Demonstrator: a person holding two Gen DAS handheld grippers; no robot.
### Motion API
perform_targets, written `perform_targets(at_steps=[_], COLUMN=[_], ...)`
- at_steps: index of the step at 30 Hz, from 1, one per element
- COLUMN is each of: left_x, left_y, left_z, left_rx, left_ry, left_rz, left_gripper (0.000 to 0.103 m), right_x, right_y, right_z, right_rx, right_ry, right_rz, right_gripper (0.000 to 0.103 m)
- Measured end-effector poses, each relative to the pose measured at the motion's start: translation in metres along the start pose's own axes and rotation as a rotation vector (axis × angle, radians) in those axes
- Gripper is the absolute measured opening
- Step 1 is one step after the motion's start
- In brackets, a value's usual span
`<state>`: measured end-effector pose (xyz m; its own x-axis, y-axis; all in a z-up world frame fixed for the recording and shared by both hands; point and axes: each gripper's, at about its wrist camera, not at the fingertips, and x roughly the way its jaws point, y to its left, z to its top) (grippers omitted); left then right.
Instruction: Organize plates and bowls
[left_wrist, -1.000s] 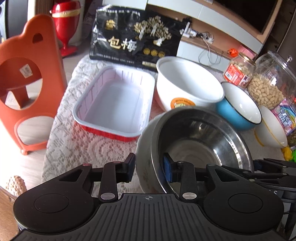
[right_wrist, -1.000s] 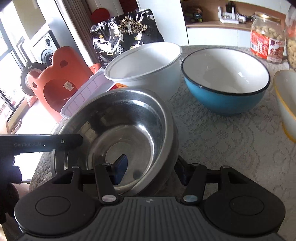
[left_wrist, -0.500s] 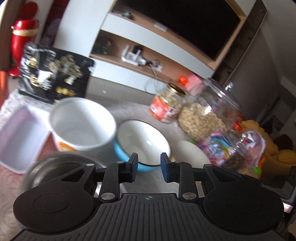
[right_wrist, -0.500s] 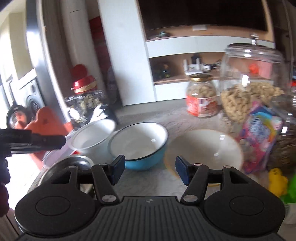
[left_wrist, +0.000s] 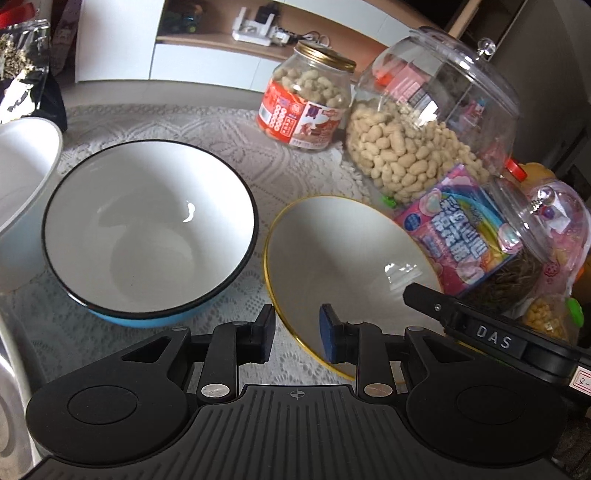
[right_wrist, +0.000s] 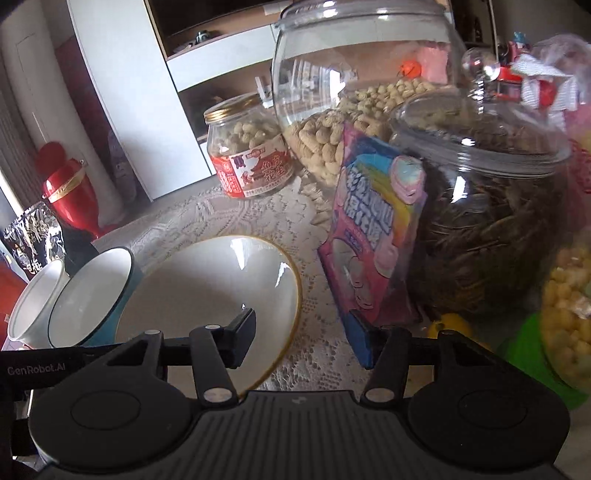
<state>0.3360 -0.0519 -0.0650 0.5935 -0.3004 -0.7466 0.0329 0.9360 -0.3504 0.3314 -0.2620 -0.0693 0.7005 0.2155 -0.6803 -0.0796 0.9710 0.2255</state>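
A white bowl with a yellow rim (left_wrist: 343, 258) sits on the lace cloth, right of a blue bowl with a white inside (left_wrist: 147, 229). A larger white bowl (left_wrist: 22, 184) stands at the far left. My left gripper (left_wrist: 297, 332) is open, its jaws either side of the yellow-rimmed bowl's near left rim. In the right wrist view my right gripper (right_wrist: 306, 339) is open wide, its left jaw over the yellow-rimmed bowl (right_wrist: 207, 288) and its right jaw outside the rim. The blue bowl (right_wrist: 88, 295) and the white bowl (right_wrist: 33, 299) show further left there.
A peanut jar with a gold lid (left_wrist: 306, 107), a big clear jar of peanuts (left_wrist: 424, 122), a pink candy packet (left_wrist: 461, 236) and a jar of dark seeds (right_wrist: 487, 214) crowd the bowl's right and far sides. A steel bowl's edge (left_wrist: 7, 369) shows at the left.
Both grippers have left the steel bowl, swung right and come down to the yellow-rimmed bowl. The right gripper has opened wider.
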Motion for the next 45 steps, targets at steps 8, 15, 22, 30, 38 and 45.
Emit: perform_targets(at_steps=[8, 15, 22, 30, 38, 45], left_x=[0.021, -0.002, -0.048, -0.088, -0.1, -0.116], left_y=[-0.005, 0.007, 0.026, 0.051, 0.059, 0.057], left_z=[-0.001, -0.015, -0.054, -0.089, -0.094, -0.092], left_rx=[0.031, 0.02, 0.07, 0.059, 0.047, 0.095], left_ry=[-0.004, 0.044, 0.102, 0.107, 0.083, 0.007], left_rz=[0.036, -0.002, -0.018, 0.033, 0.018, 0.048], left_gripper=[0.028, 0.028, 0.028, 0.028, 0.025, 0.024], right_x=[0.054, 0.024, -0.016, -0.04, -0.051, -0.049], right_y=[-0.004, 0.012, 0.031, 0.065, 0.078, 0.081], right_z=[0.014, -0.004, -0.041, -0.082, -0.094, -0.093], right_rx=[0.043, -0.021, -0.037, -0.09, -0.125, -0.152], right_ry=[0.113, 0.113, 0.181, 0.271, 0.278, 0.279], right_rz=[0.103, 0.1, 0.154, 0.207, 0.168, 0.139], right_gripper=[0.023, 0.023, 0.023, 0.023, 0.024, 0.024])
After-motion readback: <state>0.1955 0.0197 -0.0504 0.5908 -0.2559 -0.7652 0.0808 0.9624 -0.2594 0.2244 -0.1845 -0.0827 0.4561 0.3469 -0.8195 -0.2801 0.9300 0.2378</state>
